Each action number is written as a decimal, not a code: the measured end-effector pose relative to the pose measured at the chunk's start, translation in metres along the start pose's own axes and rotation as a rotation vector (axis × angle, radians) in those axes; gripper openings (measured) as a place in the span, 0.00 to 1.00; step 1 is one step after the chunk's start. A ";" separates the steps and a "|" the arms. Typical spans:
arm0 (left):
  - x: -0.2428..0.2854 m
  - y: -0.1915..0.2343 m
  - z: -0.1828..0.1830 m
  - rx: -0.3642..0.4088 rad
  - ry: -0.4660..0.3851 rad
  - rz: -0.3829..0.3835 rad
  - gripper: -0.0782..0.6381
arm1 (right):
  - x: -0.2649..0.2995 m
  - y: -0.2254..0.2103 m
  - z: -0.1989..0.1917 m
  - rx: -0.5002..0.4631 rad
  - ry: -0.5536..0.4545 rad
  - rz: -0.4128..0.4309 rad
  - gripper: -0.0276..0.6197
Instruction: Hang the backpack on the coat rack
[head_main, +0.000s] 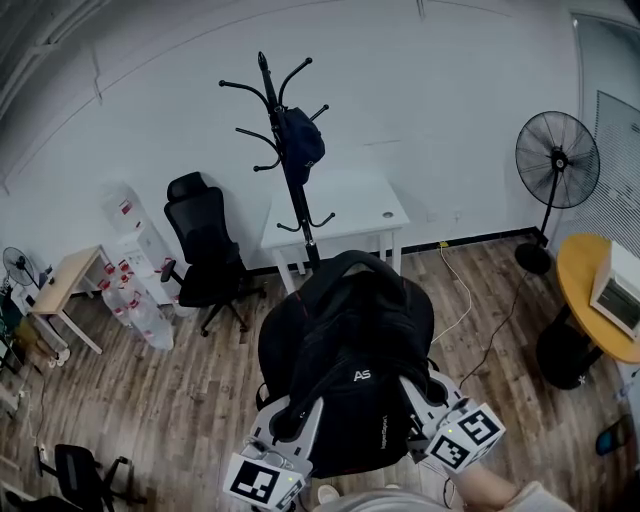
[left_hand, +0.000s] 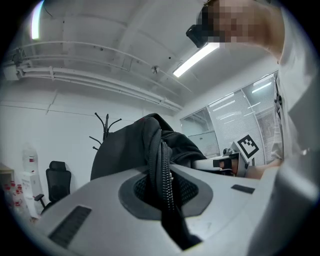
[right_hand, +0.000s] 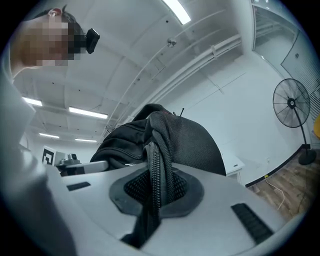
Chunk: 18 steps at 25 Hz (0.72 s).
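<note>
The black backpack (head_main: 345, 370) is held up off the floor in front of the person, well apart from the coat rack (head_main: 292, 190), which stands by a white worktop (head_main: 350, 205). The left tool (left_hand: 165, 192) is clamped on a zippered fold at the backpack's left side, and the right tool (right_hand: 152, 192) on a similar fold at its right. A dark thing, perhaps a cap (head_main: 302, 140), hangs on the rack.
</note>
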<state>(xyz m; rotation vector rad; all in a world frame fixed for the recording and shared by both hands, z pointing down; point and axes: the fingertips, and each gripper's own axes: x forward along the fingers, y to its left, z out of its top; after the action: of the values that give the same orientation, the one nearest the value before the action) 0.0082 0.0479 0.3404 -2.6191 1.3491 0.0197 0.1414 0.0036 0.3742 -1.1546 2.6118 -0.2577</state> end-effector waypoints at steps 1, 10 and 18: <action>0.002 -0.005 0.000 0.001 0.001 0.002 0.15 | -0.005 -0.003 0.001 0.002 0.000 0.004 0.09; 0.023 -0.024 -0.006 -0.013 0.034 0.050 0.15 | -0.016 -0.028 0.008 0.004 0.019 0.044 0.09; 0.031 -0.010 -0.012 -0.011 0.050 0.100 0.15 | 0.006 -0.035 0.008 -0.002 0.026 0.084 0.09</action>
<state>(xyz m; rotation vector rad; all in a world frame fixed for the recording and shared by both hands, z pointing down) 0.0332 0.0269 0.3505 -2.5744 1.5002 -0.0250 0.1646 -0.0246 0.3746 -1.0459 2.6756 -0.2542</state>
